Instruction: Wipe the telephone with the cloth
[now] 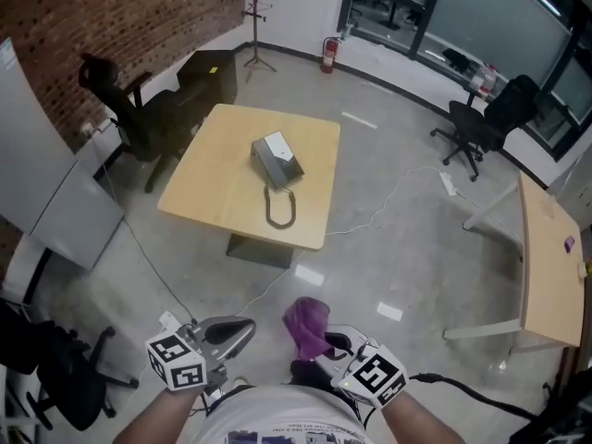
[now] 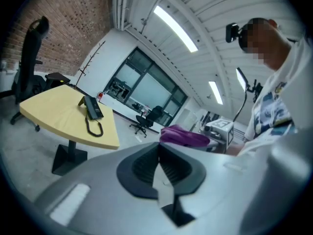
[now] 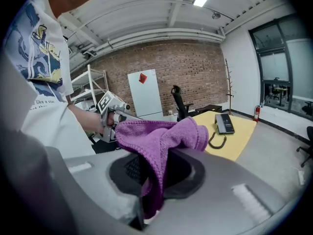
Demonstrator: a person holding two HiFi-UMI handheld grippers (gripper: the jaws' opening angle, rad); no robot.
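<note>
Your right gripper (image 3: 155, 173) pinches the purple cloth (image 3: 161, 136). Your left gripper (image 2: 159, 155) is closed and empty. The telephone (image 1: 276, 158) sits on the table (image 1: 222, 174) ahead.

— Where does the head view sit?
— High up, facing steeply down: left gripper (image 1: 245, 328) and right gripper (image 1: 324, 343) at its bottom edge, the table (image 1: 217, 188) far beyond their fingertips.
— And the gripper views?
— Close behind their own jaws, looking along them. All three share the table and telephone (image 1: 276, 160) ahead of the fingers, plus the purple cloth (image 1: 307, 322).
</note>
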